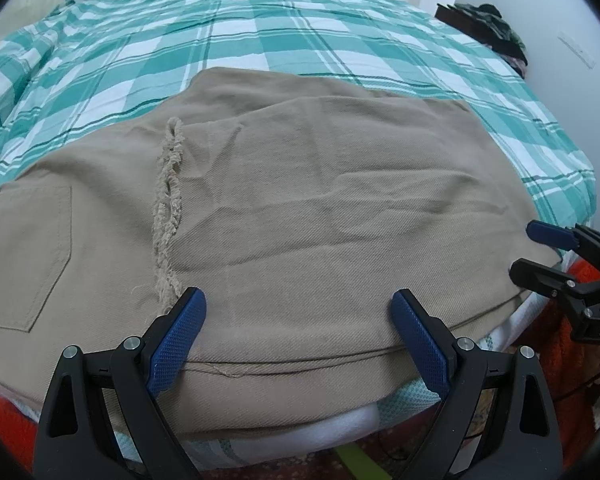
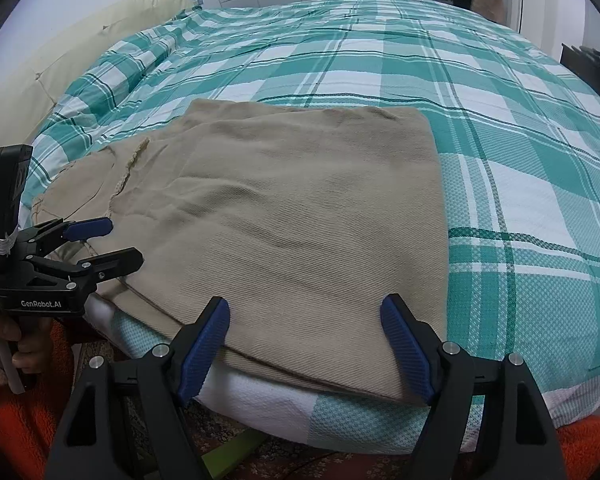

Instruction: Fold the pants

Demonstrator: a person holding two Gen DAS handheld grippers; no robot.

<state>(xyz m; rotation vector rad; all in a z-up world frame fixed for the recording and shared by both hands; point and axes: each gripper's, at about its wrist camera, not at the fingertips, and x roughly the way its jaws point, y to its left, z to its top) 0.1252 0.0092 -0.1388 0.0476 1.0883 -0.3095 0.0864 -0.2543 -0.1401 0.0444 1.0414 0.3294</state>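
Left claw [image 1: 300,332]: blue-padded fingers [image 1: 178,344] stand wide apart at the near edge of the bed [image 1: 284,24], straddling the near hem of the pants [image 1: 300,208]. Pads hang over the cloth; nothing is clamped between them.

Right claw [image 2: 306,340]: fingers [image 2: 204,348] likewise spread apart, set over the near right corner of the pants. No cloth is pinched. Whether the pads rest on the fabric cannot be told. In the left wrist view the right claw shows at the right border, jaws parted, beside the right edge of the pants.

Pants: beige twill, lying folded on the bed's teal-and-white checked cover, close to the near edge and partly overhanging it. The upper layer forms a roughly square panel with a straight right side. A frayed hem [image 1: 168,208] runs down the left part of the fold; left of it a back pocket [image 1: 24,256] faces up. Mild wrinkles cross the top layer.

A hand [image 2: 4,344] grips the left claw's handle at the left border of the right wrist view. A cream pillow [image 2: 100,40] lies at the bed's far left. Orange fabric [image 2: 24,420] shows below the bed edge.
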